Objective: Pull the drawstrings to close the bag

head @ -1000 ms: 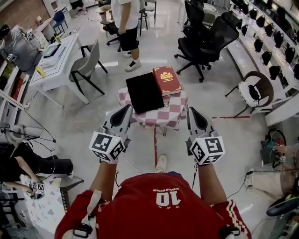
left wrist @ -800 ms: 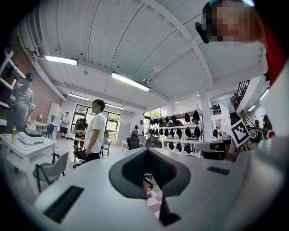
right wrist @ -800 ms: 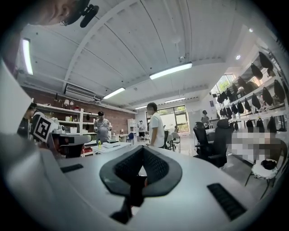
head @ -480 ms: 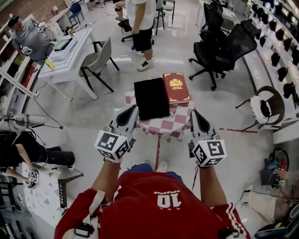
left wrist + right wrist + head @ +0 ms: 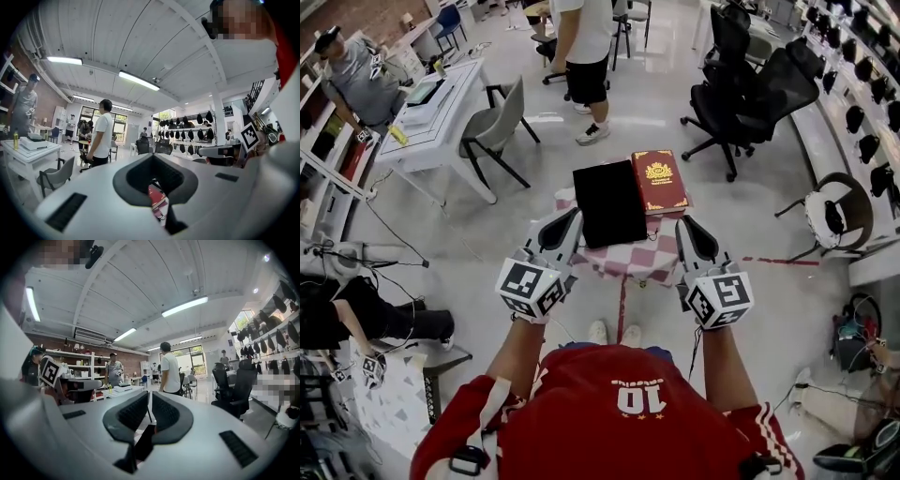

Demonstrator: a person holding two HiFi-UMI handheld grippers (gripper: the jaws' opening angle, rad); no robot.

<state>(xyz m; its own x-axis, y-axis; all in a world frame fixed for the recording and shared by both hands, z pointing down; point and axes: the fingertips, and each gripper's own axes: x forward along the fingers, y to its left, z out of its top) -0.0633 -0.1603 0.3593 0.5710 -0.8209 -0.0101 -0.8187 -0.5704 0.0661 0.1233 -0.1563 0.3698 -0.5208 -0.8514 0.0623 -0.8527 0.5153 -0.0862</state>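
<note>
Checkered table (image 5: 639,259) nearer, left hand-held gripper (image 5: 572,218) and right hand-held gripper (image 5: 685,225) clenched, empty — black bag (image 5: 608,202) drawstrings indiscernible.

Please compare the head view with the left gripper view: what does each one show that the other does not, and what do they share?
Only the head view: the black bag lying flat on the checkered table, the marker cube on the left claw, and the person's shoes.
Only the left gripper view: the ceiling lights, and the left claw's jaws seen from behind, shut with nothing held.
Both: the right claw, the standing person in the white shirt and the grey chair.
</note>
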